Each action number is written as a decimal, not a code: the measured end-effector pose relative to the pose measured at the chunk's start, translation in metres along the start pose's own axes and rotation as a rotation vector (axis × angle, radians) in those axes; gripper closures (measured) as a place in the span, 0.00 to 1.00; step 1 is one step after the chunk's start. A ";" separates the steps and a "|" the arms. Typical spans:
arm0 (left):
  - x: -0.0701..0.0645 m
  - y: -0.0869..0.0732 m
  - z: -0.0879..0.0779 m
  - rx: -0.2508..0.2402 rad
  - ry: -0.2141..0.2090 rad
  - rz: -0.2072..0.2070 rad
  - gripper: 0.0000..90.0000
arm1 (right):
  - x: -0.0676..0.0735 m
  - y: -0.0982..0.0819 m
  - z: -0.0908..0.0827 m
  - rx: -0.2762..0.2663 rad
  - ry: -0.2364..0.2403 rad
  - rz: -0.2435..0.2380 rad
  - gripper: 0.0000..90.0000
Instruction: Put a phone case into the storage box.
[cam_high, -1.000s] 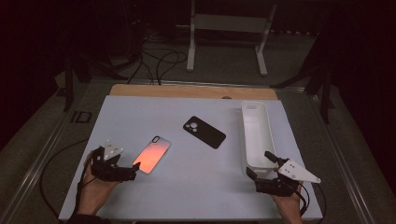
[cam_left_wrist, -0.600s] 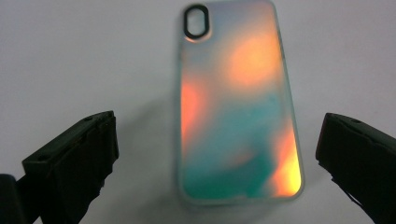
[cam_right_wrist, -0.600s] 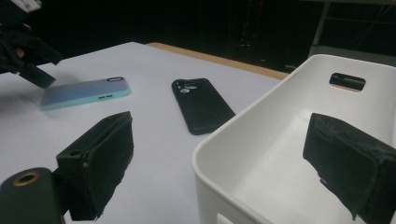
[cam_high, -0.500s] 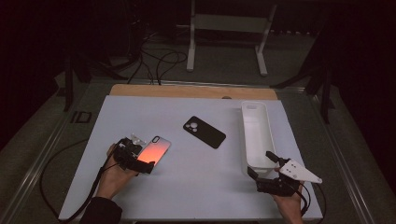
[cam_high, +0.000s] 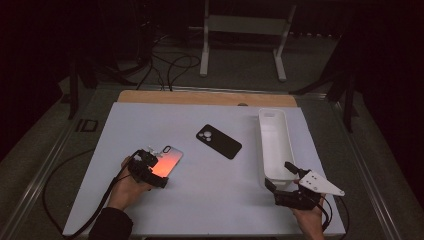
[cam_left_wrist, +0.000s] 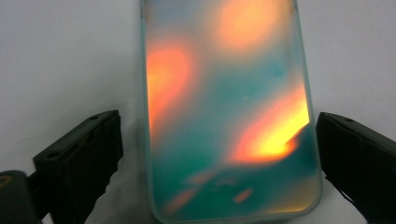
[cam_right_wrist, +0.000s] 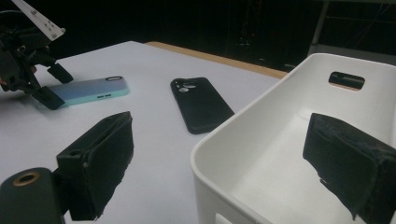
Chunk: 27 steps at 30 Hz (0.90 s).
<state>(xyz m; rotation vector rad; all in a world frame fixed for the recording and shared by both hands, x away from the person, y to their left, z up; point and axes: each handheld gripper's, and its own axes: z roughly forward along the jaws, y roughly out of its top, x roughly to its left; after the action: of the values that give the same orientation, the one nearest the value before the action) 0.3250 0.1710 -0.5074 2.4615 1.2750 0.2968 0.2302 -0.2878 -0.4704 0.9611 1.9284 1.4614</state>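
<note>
The left gripper (cam_high: 156, 170) stands with its jaws wide apart, one on each long side of the glossy orange-and-teal phone case with pale translucent edges (cam_left_wrist: 229, 112). The case's near end lies between the jaws, and a gap of table shows on both sides, so nothing is gripped. The case lies flat on the white table top (cam_high: 210, 200) and stretches straight away from this gripper.

Further out, beyond the case's far end and off to the right, a matte black phone case (cam_high: 219, 141) lies flat with its camera cutout upward, well apart from the first.

The right gripper (cam_high: 280, 180) is also wide open and holds nothing. Its jaws straddle the near corner of a long white plastic bin (cam_right_wrist: 299, 135), one jaw outside the wall, the other over the hollow inside.
</note>
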 end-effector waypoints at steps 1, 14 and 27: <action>0.000 0.000 0.000 0.002 -0.008 0.002 0.05 | 0.000 0.000 0.000 0.000 0.001 0.000 0.10; 0.003 0.004 -0.002 0.028 -0.033 -0.006 0.18 | 0.000 0.000 0.000 0.000 0.001 -0.002 0.09; 0.000 0.005 -0.011 -0.049 -0.017 -0.011 0.19 | -0.006 0.002 0.001 0.004 0.008 0.028 0.10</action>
<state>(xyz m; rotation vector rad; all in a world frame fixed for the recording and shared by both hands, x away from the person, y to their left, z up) 0.3242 0.1706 -0.4951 2.4099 1.2595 0.2998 0.2351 -0.2911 -0.4685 0.9891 1.9312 1.4800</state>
